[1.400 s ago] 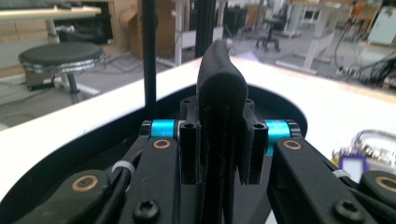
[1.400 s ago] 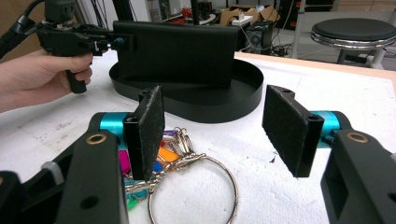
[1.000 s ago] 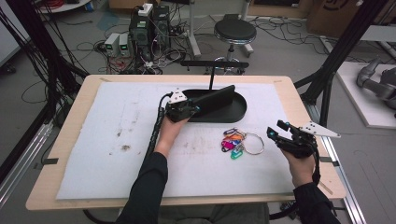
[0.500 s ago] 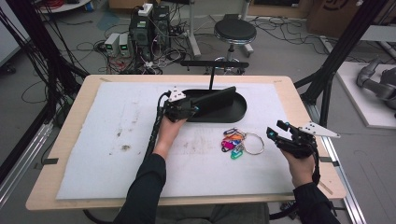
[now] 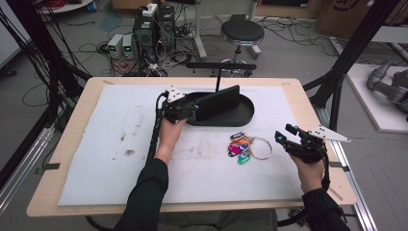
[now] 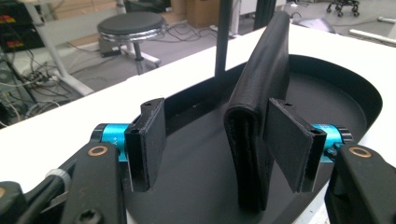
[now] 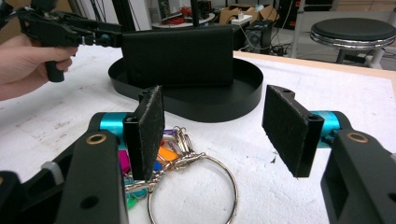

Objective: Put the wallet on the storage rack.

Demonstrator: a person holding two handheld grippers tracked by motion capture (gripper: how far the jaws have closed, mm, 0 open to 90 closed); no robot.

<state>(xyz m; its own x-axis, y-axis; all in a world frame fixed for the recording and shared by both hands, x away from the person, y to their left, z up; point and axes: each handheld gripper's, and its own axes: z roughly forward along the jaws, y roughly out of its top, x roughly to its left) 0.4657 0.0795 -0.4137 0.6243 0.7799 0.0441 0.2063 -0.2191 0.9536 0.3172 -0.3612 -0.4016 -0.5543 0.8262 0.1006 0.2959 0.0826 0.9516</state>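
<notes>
Standing in the tray (image 5: 245, 118), the wallet (image 6: 259, 116) sits between the just-opened left gripper (image 6: 224, 140) (unpinched); right gripper (image 7: 219, 126) spread.

One wallet (image 5: 219, 102), one tray (image 5: 248, 113), one key ring (image 5: 260, 147).

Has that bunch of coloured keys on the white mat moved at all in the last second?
No. The bunch of coloured keys lies at the same spot in front of the black oval tray, apart from it, just as before. The right tool hovers beside it, open.

A wooden table (image 5: 308, 103) carries a white mat (image 5: 110, 144), black tray (image 5: 248, 113) and keyring (image 5: 248, 146).
</notes>
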